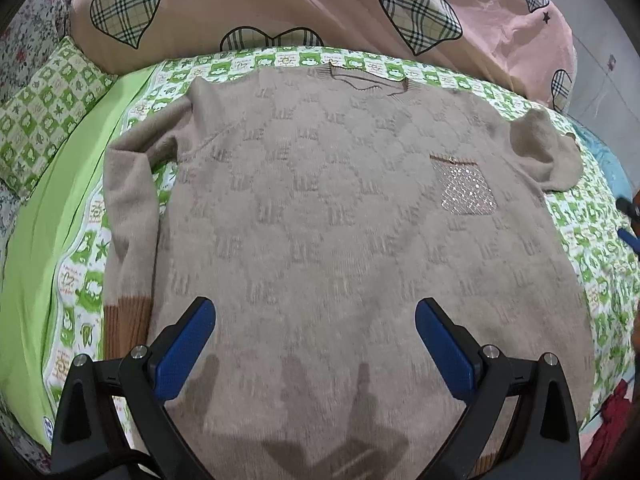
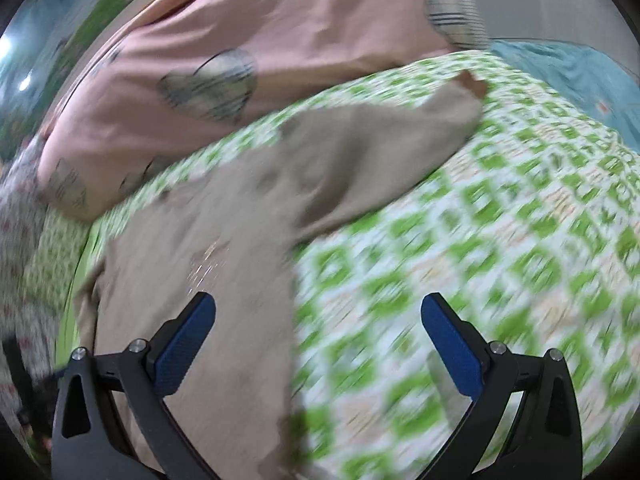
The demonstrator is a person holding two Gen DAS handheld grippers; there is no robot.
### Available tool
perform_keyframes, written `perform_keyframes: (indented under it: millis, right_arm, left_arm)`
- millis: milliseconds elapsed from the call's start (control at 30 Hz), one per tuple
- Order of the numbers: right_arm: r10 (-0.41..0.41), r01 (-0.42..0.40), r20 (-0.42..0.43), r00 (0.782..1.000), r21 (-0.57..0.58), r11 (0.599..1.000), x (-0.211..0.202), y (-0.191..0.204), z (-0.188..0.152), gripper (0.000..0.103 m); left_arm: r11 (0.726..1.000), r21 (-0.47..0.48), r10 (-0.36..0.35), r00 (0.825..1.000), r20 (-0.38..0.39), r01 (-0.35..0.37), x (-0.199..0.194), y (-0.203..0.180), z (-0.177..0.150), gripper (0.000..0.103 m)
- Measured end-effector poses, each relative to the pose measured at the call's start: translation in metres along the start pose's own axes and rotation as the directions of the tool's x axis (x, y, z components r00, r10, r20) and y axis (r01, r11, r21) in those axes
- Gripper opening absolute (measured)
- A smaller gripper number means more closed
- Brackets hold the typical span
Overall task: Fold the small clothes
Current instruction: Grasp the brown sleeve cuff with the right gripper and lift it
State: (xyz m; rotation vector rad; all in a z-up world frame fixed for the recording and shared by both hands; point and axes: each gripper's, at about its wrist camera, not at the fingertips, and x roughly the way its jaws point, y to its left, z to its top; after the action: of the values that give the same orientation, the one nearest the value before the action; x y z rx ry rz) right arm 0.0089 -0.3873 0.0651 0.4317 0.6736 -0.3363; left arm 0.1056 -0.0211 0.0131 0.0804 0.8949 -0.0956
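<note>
A beige knit sweater (image 1: 320, 208) with a sparkly chest pocket (image 1: 466, 188) lies flat, front up, on a green frog-print bedsheet (image 1: 80, 264). Its left sleeve (image 1: 128, 220) lies straight down with an orange-brown cuff; its right sleeve (image 1: 548, 152) is bunched at the shoulder. My left gripper (image 1: 316, 320) is open and empty above the sweater's lower middle. In the blurred right wrist view, my right gripper (image 2: 318, 316) is open and empty over the sweater's side edge (image 2: 240, 280), with the sleeve (image 2: 380, 152) stretching away toward its cuff.
A pink quilt with plaid hearts (image 1: 300, 4) is heaped behind the sweater and shows in the right wrist view (image 2: 240, 40). A green checked pillow (image 1: 44, 108) lies at left. Blue fabric (image 2: 580, 76) lies at the bed's far right. A red item (image 1: 616, 412) sits at the lower right.
</note>
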Motion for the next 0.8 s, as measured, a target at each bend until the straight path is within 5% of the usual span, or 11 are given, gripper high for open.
perform_keyframes:
  millis: [100, 433, 600, 633, 700, 800]
  right_arm:
    - [-0.043, 0.041, 0.027, 0.999, 0.068, 0.997, 0.015, -0.037, 0.041, 0.073]
    - [-0.213, 0.197, 0.042, 0.976, 0.241, 0.95, 0.094, -0.148, 0.162, 0.049]
    - [-0.162, 0.147, 0.02, 0.987, 0.325, 0.934, 0.132, -0.183, 0.181, 0.045]
    - [-0.149, 0.134, 0.017, 0.989, 0.34, 0.931, 0.138, -0.185, 0.179, 0.04]
    - [-0.118, 0.095, 0.044, 0.992, 0.35, 0.932, 0.137, -0.188, 0.177, 0.011]
    - [-0.08, 0.037, 0.128, 0.989, 0.31, 0.95, 0.115, -0.17, 0.173, 0.009]
  left_arm:
    - [1.0, 0.004, 0.006, 1.0, -0.008, -0.006, 0.007, -0.002, 0.007, 0.1]
    - [1.0, -0.011, 0.024, 0.996, -0.083, -0.024, 0.045, -0.007, 0.022, 0.1]
    - [0.998, -0.03, 0.047, 0.993, -0.109, -0.051, 0.063, 0.001, 0.032, 0.1]
    - [0.998, -0.033, 0.047, 0.992, -0.113, -0.051, 0.065, 0.002, 0.034, 0.1]
    - [0.998, -0.03, 0.042, 0.992, -0.115, -0.046, 0.068, 0.002, 0.036, 0.1]
    - [0.999, -0.019, 0.03, 0.994, -0.103, -0.032, 0.068, 0.002, 0.037, 0.1]
